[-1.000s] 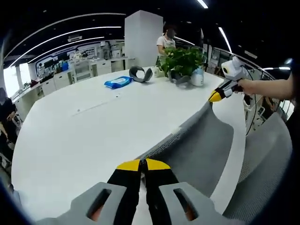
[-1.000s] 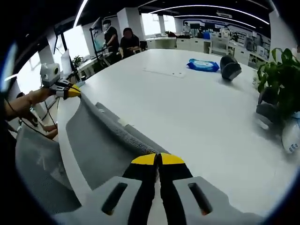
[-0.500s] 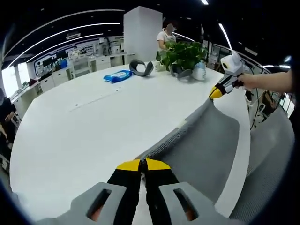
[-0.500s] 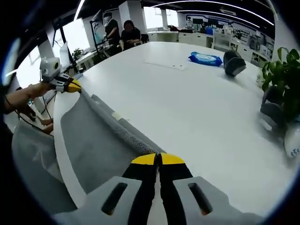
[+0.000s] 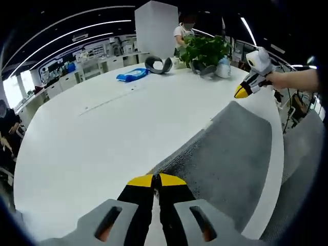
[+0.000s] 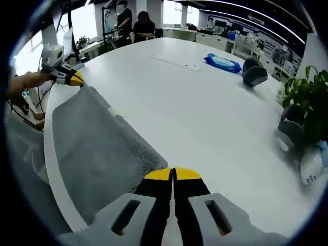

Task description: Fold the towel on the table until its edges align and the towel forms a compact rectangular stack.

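Grey towel [image 5: 225,154] lies flat along near tabletop [image 5: 102,138] edge, L gripper [image 5: 156,180] and R gripper [image 6: 173,174] jaws both pressed together, each on a far-edge corner; soft, limp terry, prob. light, so grip at corners.
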### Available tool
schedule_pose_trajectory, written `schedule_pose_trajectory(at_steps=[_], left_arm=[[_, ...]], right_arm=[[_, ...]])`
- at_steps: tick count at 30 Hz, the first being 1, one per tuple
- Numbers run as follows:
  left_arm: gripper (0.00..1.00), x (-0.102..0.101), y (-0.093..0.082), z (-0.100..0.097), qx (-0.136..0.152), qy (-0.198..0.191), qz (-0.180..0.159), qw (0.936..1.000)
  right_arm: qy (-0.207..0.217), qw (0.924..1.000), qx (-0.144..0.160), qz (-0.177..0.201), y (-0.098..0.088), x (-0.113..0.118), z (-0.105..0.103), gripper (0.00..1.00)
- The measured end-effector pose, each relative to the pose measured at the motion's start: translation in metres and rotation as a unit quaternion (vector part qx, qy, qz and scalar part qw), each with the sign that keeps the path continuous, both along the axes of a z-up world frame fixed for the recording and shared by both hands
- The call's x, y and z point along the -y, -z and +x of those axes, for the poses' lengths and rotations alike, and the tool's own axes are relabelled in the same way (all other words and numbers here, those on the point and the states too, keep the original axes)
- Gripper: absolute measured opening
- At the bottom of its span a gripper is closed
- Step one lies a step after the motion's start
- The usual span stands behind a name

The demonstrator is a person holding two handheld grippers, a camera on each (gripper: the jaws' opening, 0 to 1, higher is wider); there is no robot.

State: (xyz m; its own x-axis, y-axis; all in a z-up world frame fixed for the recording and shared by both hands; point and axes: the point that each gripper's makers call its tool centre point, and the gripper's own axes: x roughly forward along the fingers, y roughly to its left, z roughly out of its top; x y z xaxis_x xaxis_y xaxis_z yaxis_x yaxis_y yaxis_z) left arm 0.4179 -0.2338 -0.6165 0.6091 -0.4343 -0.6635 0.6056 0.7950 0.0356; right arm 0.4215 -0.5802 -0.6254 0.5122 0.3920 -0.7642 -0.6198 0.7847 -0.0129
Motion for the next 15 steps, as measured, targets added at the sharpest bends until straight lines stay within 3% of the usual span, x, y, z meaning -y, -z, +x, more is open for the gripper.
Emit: schedule_pose_trajectory(at_steps=[2, 11, 13, 15], left_arm=[[0.03, 0.0, 0.001, 0.0, 0.0, 0.003, 0.002, 1.0], [0.04, 0.002, 0.011, 0.002, 0.003, 0.016, 0.03, 0.9994], [0.08, -0.002, 0.013, 0.004, 0.007, 0.007, 0.041, 0.9991], [0.12, -0.004, 0.01, 0.005, 0.007, -0.01, 0.031, 0.9995]], right_arm=[[0.011, 0.9998, -0.003, 0.017, 0.001, -0.001, -0.001, 0.0], [0.008, 0.9995, -0.012, 0.027, 0.012, -0.011, -0.013, 0.0], [0.004, 0.9996, -0.013, 0.025, 0.014, -0.011, -0.016, 0.0], [0.002, 0.9996, -0.017, 0.022, 0.017, -0.011, -0.02, 0.0]])
